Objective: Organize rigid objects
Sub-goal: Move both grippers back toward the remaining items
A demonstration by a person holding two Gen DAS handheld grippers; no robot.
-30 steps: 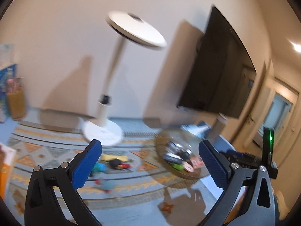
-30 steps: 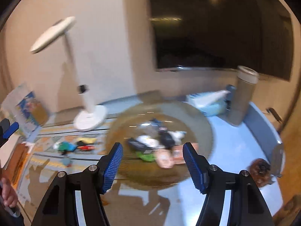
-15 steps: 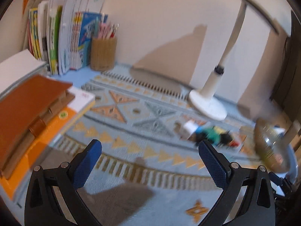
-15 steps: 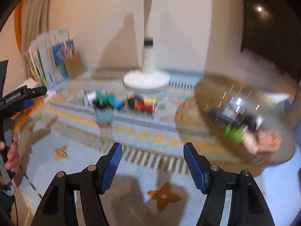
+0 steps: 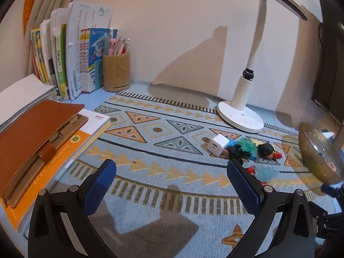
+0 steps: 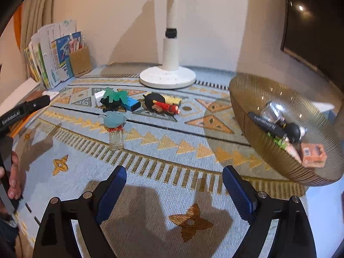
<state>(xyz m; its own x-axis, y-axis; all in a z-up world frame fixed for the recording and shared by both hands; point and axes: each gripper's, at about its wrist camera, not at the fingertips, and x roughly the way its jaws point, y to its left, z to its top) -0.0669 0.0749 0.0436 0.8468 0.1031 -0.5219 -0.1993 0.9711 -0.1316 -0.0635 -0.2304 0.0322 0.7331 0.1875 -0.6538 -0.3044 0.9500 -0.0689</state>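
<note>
Small toys lie in a loose cluster on the patterned mat: a white cube charger [image 5: 217,144], a green-haired black figure [image 6: 112,99], a blue block [image 6: 131,103], a red-and-black doll [image 6: 161,104] and a pale blue-topped clear stand [image 6: 115,129]. A ribbed amber glass bowl [image 6: 247,99] at the right holds several small items. My left gripper [image 5: 172,188] hangs open over bare mat, the toys just right of it. My right gripper [image 6: 174,191] is low over the mat, nearer than the toys, its jaws opening with nothing between them.
A white desk lamp base [image 6: 167,77] stands behind the toys. Upright books [image 5: 73,60] and a pen cup [image 5: 116,71] line the back left. A brown notebook [image 5: 32,142] lies on stacked books at the left. A hand [image 6: 13,176] holds the left gripper's handle.
Both views swung down from the wall, lamp and screen to the mat. The toy cluster and the books came into view. The right jaws stand wider than before.
</note>
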